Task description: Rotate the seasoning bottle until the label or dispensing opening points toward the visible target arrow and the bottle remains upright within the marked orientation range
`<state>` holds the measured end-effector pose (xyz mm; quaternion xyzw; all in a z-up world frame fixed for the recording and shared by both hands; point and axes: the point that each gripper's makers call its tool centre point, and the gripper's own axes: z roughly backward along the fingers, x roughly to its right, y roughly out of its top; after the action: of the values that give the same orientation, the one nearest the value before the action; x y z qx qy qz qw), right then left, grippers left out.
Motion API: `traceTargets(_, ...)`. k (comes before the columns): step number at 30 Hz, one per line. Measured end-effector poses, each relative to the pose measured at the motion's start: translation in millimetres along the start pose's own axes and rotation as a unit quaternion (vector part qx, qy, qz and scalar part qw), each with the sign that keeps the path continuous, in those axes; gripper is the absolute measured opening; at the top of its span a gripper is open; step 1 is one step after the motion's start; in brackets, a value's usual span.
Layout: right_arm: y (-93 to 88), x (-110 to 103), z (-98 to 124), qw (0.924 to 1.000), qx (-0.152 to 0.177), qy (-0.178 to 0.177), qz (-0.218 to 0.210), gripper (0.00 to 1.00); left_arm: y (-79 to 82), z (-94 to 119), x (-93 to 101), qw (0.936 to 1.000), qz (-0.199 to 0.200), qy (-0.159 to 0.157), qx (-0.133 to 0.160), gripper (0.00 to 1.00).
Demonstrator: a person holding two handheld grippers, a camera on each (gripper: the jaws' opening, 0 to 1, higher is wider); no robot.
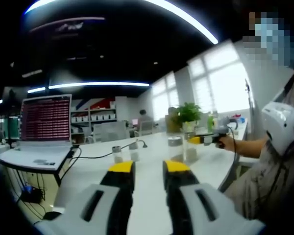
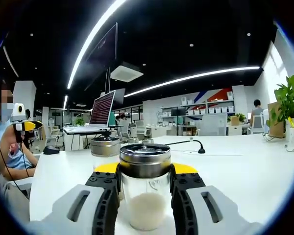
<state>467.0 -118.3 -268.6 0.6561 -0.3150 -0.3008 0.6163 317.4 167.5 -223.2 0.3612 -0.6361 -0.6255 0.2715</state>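
The right gripper (image 2: 145, 186) clamps the upright seasoning bottle (image 2: 145, 188) on the worktop (image 2: 245, 166), apparently to twist it, while the left gripper (image 1: 148, 171) waits released.

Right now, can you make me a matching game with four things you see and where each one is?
Things:
1. seasoning bottle
2. laptop
3. potted plant
4. left gripper

Places or states:
A. at the far right edge of the white table, in the right gripper view
B. between the jaws of the right gripper
C. open, with nothing between its jaws
D. on a desk at the left, screen lit, in the left gripper view

Pairs: 1-B, 2-D, 3-A, 4-C
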Motion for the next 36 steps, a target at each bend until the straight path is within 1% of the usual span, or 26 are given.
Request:
traceTargets(3, -0.8, 2.8, 2.1, 1.0, 0.0, 0.0, -0.001, 0.39, 0.2, -0.9, 0.8, 1.0, 0.0, -0.001, 0.0, 0.24)
traceTargets(5, -1.0, 3.6, 3.6, 1.0, 0.0, 0.008, -0.002, 0.39, -0.1, -1.6, 0.9, 1.0, 0.0, -0.001, 0.0, 0.24)
traceTargets(7, -0.3, 4.6, 6.1, 0.9997, 0.008, 0.014, -0.016, 0.4, -0.6, -2.0, 1.2, 1.0, 0.001, -0.001, 0.0, 0.24)
traceTargets(8, 2.6, 5.9, 6.9, 0.9993, 0.02, 0.015, -0.029, 0.43, -0.8, -2.0, 1.0, 1.0, 0.001, -0.002, 0.0, 0.24)
traceTargets(9, 3.6, 10.0, 8.2, 0.9993, 0.021, 0.012, -0.028, 0.48, -1.1, -1.9, 0.7, 1.0, 0.001, -0.002, -0.001, 0.24)
traceTargets(11, 6.1, 12.1, 9.1, 0.9992, 0.023, 0.012, -0.03, 0.65, -2.4, -2.3, 0.5, 1.0, 0.001, -0.003, -0.003, 0.24)
traceTargets(12, 6.7, 11.2, 9.5, 0.9992, 0.023, 0.014, -0.031, 0.69, -2.9, -2.5, 0.2, 1.0, 0.001, -0.002, -0.004, 0.24)
traceTargets(13, 6.1, 8.7, 10.0, 0.9991, 0.02, 0.019, -0.032, 0.7, -3.2, -2.5, -0.2, 1.0, 0.001, -0.002, -0.004, 0.24)
traceTargets(17, 10.3, 5.3, 13.0, 0.9992, 0.02, 0.025, -0.026, 0.62, -3.1, -2.7, 0.6, 1.0, 0.003, -0.002, -0.002, 0.24)
traceTargets(19, 18.1, 8.6, 13.7, 0.9988, 0.033, 0.018, -0.031, 0.57, -3.8, -3.1, 1.3, 1.0, 0.003, -0.002, -0.003, 0.24)
traceTargets(22, 24.3, 10.9, 11.9, 0.9984, 0.039, 0.017, -0.037, 0.54, -3.3, -2.8, 1.9, 1.0, 0.002, -0.003, -0.003, 0.24)
traceTargets(25, 22.2, 9.9, 7.7, 0.9987, 0.034, 0.015, -0.036, 0.53, -1.8, -1.7, 1.1, 1.0, 0.002, -0.002, -0.001, 0.24)
traceTargets(26, 20.5, 9.2, 7.5, 0.9987, 0.031, 0.015, -0.038, 0.51, -1.6, -1.3, 0.6, 1.0, 0.002, -0.001, -0.001, 0.24)
traceTargets(28, 16.8, 6.2, 6.7, 0.999, 0.027, 0.015, -0.031, 0.43, -1.4, -0.9, 0.3, 1.0, 0.002, -0.001, 0.0, 0.24)
traceTargets(29, 16.9, 10.0, 6.4, 0.9995, 0.027, 0.006, -0.016, 0.42, -1.4, -0.9, 0.4, 1.0, 0.002, -0.001, 0.0, 0.24)
traceTargets(32, 15.2, 8.4, 6.1, 0.9996, 0.023, 0.009, -0.017, 0.39, -2.7, -1.5, 0.8, 1.0, 0.003, -0.001, -0.002, 0.24)
traceTargets(36, 14.5, 8.1, 5.8, 0.9996, 0.02, 0.015, -0.01, 0.39, -2.6, -3.2, 3.5, 1.0, 0.005, -0.007, -0.001, 0.24)
